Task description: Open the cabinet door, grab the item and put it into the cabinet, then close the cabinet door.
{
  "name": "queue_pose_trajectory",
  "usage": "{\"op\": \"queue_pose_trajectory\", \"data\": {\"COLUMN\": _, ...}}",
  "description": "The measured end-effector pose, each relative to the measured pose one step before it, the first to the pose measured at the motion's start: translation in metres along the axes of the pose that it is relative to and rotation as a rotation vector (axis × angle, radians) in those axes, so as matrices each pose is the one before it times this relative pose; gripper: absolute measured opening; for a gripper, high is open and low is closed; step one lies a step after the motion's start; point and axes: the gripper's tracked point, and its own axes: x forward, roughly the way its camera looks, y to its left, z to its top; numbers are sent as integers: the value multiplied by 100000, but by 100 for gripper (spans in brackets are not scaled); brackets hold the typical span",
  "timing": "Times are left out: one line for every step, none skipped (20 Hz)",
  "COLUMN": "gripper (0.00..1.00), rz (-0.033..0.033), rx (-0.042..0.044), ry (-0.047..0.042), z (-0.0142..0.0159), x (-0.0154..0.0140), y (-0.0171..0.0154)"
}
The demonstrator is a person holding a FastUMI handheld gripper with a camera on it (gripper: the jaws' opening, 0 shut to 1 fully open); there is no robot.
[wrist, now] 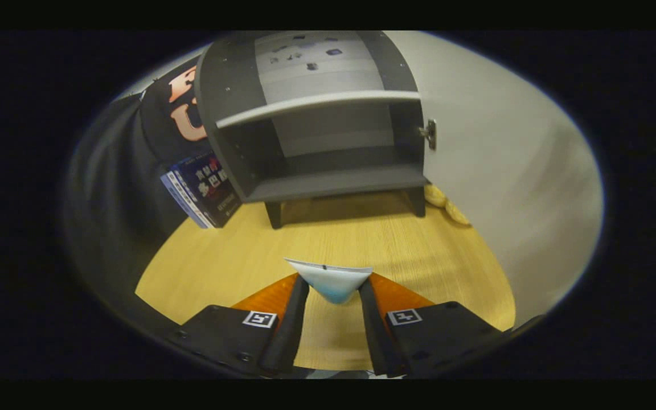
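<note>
A small pale packet (332,281), white along its flat top edge and tinted light blue toward its narrowing lower end, is being held in the lower middle of the frame. It is being pinched between the two fingertips (303,286) of the gripper (333,287), with its top edge sticking out just past them. The jaws are being kept only narrowly apart, spread just as wide as the packet, and both are pressing on its sides. The packet is being carried above the yellow wood-grain tabletop (362,239), apart from its surface as far as can be told.

Beyond the fingers, in the upper middle of the frame, a dark grey cabinet (316,142) is standing on short legs on the tabletop. Its front is standing open, and one light-edged shelf (316,105) is dividing the inside into an upper and a lower compartment. The cabinet door (504,171), pale grey, is swung wide to the right, hung on a metal hinge (429,134). A blue and white book (203,191) is leaning beside the cabinet's left wall. Something yellow and lumpy (445,202) is lying at the foot of the door, too hidden to be named.
</note>
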Motion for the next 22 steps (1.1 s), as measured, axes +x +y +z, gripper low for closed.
{"op": "queue_pose_trajectory", "data": {"gripper": 57, "rz": 1755, "rx": -421, "ry": -4637, "z": 3131, "x": -771, "y": 772}}
{"op": "queue_pose_trajectory", "data": {"gripper": 57, "rz": 2729, "rx": -484, "ry": -4486, "z": 3234, "x": -665, "y": 919}}
{"op": "queue_pose_trajectory", "data": {"gripper": 57, "rz": 2444, "rx": -490, "ry": -4230, "z": 3559, "x": -801, "y": 909}}
{"op": "queue_pose_trajectory", "data": {"gripper": 57, "rz": 992, "rx": -1296, "ry": -4062, "z": 3449, "x": -197, "y": 598}}
{"op": "queue_pose_trajectory", "data": {"gripper": 57, "rz": -430, "rx": -1121, "ry": -4176, "z": 3290, "x": 153, "y": -83}}
{"op": "queue_pose_trajectory", "data": {"gripper": 57, "rz": -768, "rx": -1048, "ry": -2957, "z": 2924, "x": 552, "y": -54}}
{"op": "queue_pose_trajectory", "data": {"gripper": 56, "rz": -1500, "rx": -1521, "ry": -1303, "z": 2381, "x": 719, "y": -94}}
{"op": "queue_pose_trajectory", "data": {"gripper": 56, "rz": -1604, "rx": -1285, "ry": -84, "z": 2082, "x": 883, "y": -182}}
{"op": "queue_pose_trajectory", "data": {"gripper": 56, "rz": 62, "rx": -614, "ry": -1427, "z": 1907, "x": 1297, "y": 143}}
{"op": "queue_pose_trajectory", "data": {"gripper": 56, "rz": 1264, "rx": -155, "ry": -2150, "z": 2011, "x": 1506, "y": 202}}
{"op": "queue_pose_trajectory", "data": {"gripper": 56, "rz": 765, "rx": 311, "ry": -502, "z": 1628, "x": 1464, "y": -119}}
{"op": "queue_pose_trajectory", "data": {"gripper": 56, "rz": 88, "rx": 739, "ry": 1882, "z": 844, "x": 1394, "y": -257}}
{"op": "queue_pose_trajectory", "data": {"gripper": 56, "rz": -49, "rx": 937, "ry": 2168, "z": 348, "x": 1224, "y": -156}}
{"op": "queue_pose_trajectory", "data": {"gripper": 56, "rz": -449, "rx": 674, "ry": 2007, "z": 487, "x": 1218, "y": -118}}
{"op": "queue_pose_trajectory", "data": {"gripper": 57, "rz": -833, "rx": 306, "ry": 1930, "z": 310, "x": 1151, "y": -167}}
{"op": "queue_pose_trajectory", "data": {"gripper": 57, "rz": -1111, "rx": -633, "ry": 2364, "z": 133, "x": 941, "y": -194}}
{"op": "queue_pose_trajectory", "data": {"gripper": 57, "rz": -1033, "rx": -895, "ry": 2031, "z": 103, "x": 775, "y": -146}}
{"op": "queue_pose_trajectory", "data": {"gripper": 57, "rz": -426, "rx": -1300, "ry": 1806, "z": -40, "x": 828, "y": 41}}
{"op": "queue_pose_trajectory", "data": {"gripper": 56, "rz": 164, "rx": -1518, "ry": 2776, "z": -137, "x": 489, "y": 12}}
{"op": "queue_pose_trajectory", "data": {"gripper": 57, "rz": 319, "rx": -767, "ry": 2819, "z": -284, "x": 519, "y": 180}}
{"op": "queue_pose_trajectory", "data": {"gripper": 57, "rz": 867, "rx": 117, "ry": 1863, "z": -156, "x": 525, "y": 356}}
{"op": "queue_pose_trajectory", "data": {"gripper": 57, "rz": 1088, "rx": 281, "ry": 1598, "z": -235, "x": 445, "y": 326}}
